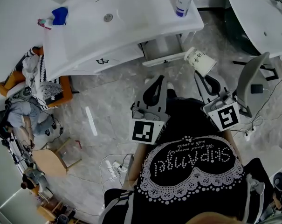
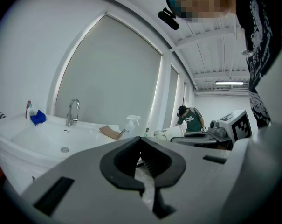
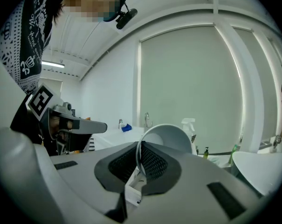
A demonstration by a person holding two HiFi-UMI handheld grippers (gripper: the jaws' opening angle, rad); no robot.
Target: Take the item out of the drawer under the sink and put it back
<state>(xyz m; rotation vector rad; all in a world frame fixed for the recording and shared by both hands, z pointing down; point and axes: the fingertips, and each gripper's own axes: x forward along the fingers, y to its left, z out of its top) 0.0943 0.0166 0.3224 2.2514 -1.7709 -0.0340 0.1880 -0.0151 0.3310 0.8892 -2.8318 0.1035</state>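
Observation:
A white paper cup [image 1: 200, 61] with dark print hangs tilted over the marble floor, in front of the white sink [image 1: 131, 29]. My right gripper [image 1: 200, 73] is shut on its rim; in the right gripper view the rim of the cup [image 3: 166, 136] runs between the jaws [image 3: 140, 146]. Under the sink's right end a white drawer [image 1: 163, 50] stands pulled out. My left gripper [image 1: 158, 80] is level beside the right one, shut and holding nothing, its tips [image 2: 141, 141] together. The cup [image 2: 171, 133] shows to its right.
A spray bottle [image 1: 182, 3], a blue cloth [image 1: 60, 15] and a tap [image 2: 72, 112] are on the sink. A second basin [image 1: 262, 17] stands at the right. A chair with clothes [image 1: 38, 83] is at the left, cables [image 1: 115, 167] lie on the floor, and a person in green [image 2: 189, 118] stands far off.

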